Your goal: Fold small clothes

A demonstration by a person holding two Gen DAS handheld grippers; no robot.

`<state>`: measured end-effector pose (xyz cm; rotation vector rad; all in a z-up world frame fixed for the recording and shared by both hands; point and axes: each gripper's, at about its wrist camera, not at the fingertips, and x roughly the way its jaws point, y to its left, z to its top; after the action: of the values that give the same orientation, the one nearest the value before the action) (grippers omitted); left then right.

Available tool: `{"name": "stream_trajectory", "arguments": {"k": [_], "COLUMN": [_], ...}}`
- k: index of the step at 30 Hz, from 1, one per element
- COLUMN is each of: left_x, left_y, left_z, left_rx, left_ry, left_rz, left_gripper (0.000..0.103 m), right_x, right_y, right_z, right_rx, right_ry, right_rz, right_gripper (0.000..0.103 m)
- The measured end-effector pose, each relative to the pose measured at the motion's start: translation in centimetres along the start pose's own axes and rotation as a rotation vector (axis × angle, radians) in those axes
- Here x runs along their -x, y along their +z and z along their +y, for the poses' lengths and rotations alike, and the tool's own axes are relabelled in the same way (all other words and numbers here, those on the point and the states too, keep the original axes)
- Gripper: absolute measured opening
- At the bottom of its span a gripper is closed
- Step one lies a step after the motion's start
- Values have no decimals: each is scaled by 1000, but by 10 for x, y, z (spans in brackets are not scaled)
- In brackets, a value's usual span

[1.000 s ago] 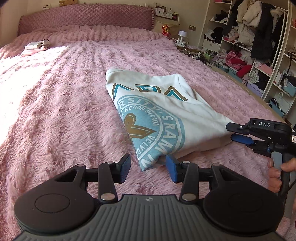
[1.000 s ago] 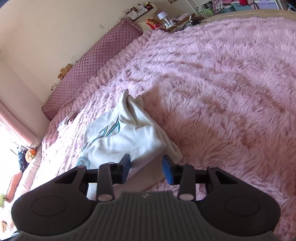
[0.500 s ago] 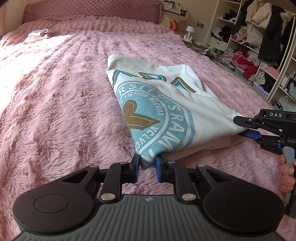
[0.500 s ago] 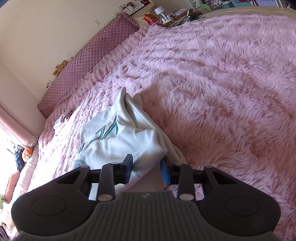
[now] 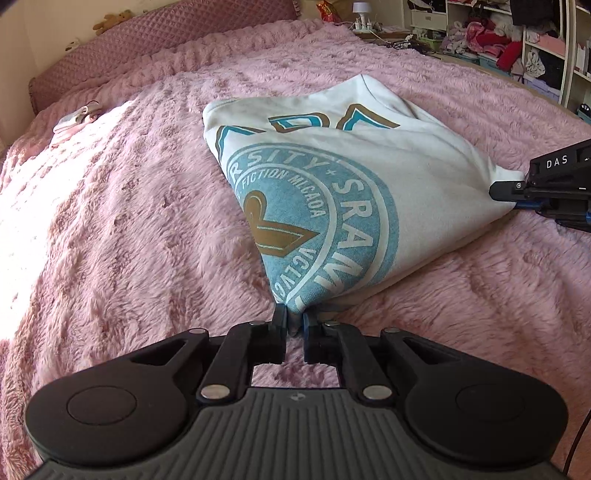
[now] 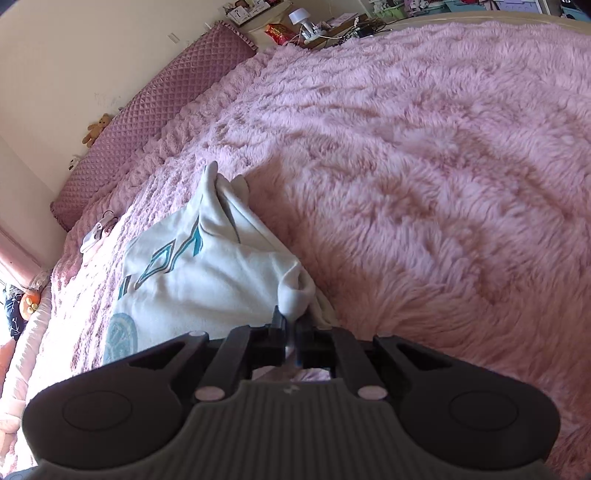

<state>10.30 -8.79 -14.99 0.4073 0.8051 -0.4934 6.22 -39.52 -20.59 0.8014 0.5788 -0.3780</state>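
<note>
A white sweatshirt (image 5: 388, 177) with a round blue print and gold-teal letters lies partly folded on the pink furry bed cover (image 5: 129, 240). My left gripper (image 5: 294, 321) is shut on its near printed corner, which is lifted off the bed. My right gripper (image 6: 290, 325) is shut on the sweatshirt's (image 6: 207, 280) other near corner; it also shows in the left wrist view (image 5: 517, 190) at the right, pinching the white edge. The hem between both grippers is raised.
A small folded pink-white garment (image 5: 75, 118) lies far back on the bed near the quilted headboard (image 5: 166, 40). Shelves full of clothes (image 5: 517, 44) stand at the right. A bedside table with a lamp (image 6: 306, 22) is beyond the bed.
Both grippers have closed on the sweatshirt's near corners, from open a second ago, and lifted the near edge off the bed.
</note>
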Motion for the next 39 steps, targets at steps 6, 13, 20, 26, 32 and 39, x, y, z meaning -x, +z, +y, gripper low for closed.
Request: {"name": "stream_trajectory", "arguments": {"k": [6,13,20,26,32,39], "left_x": [16,53,30,13,-1,-12], "left_y": [-7,12,40,33,22,22], "left_z": [11,43,43,38,39,42], "left_rx": [2,247,353,383,422,440], "left_ry": [16,-111,-236,-254,-257,-267], "left_rz": [17,-108,-142,-90,-48,-26], "left_gripper": [17,17,17,17,17,17], "right_x": [10,20,-71,-136,-146,-175], "right_y": [4,54,115,131,130,127], "right_z": [-3,22,78,95,98,74], "right_rx": [15,83,237,278,348,289], "right_ry": [15,60,118,72,102,24], "right_rz": [-16,-153,-96,-4,10,64], "right_gripper": [6,17,33,36,6,6]}}
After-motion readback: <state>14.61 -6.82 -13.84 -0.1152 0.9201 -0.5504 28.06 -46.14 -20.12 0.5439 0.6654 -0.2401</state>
